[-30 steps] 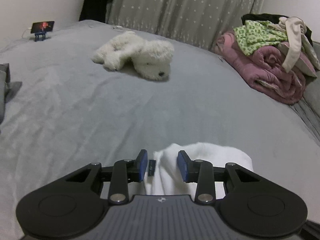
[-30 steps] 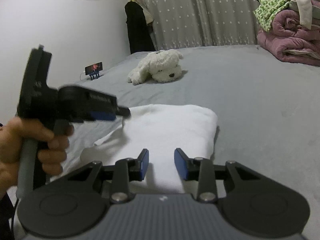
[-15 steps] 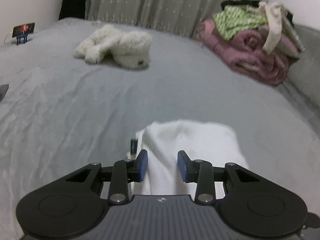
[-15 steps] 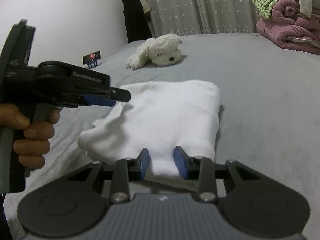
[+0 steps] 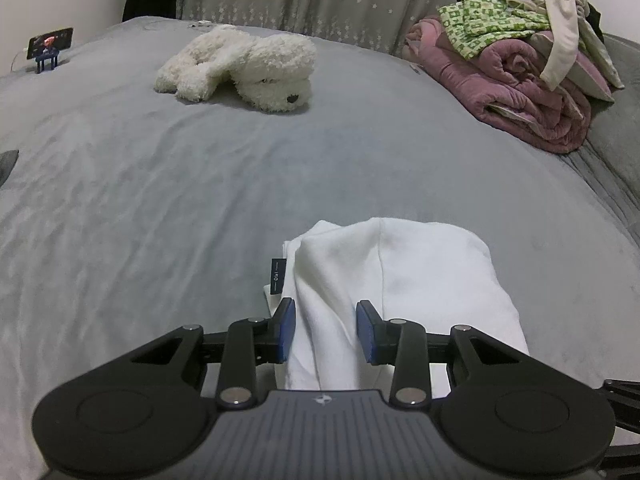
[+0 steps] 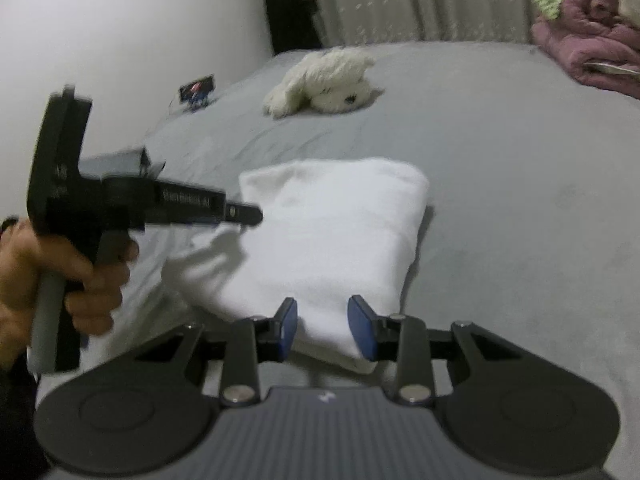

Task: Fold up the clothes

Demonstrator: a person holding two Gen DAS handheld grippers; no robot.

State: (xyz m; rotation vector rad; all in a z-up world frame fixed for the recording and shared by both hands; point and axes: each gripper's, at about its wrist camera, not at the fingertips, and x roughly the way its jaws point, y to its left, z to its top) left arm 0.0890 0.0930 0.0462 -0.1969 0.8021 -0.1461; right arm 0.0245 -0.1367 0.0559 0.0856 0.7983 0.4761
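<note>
Finishing this fold well means keeping both hands level and setting the near edge of the white garment (image 5: 400, 280) down squarely on the grey bed (image 5: 160, 200), so no layer slides out at the side where the label shows. Your left gripper (image 5: 326, 330) stands partly open with a fold of cloth running between its pads, though you cannot tell whether they pinch it. Your right gripper (image 6: 322, 330) is likewise narrow around the near edge, grip unclear.
</note>
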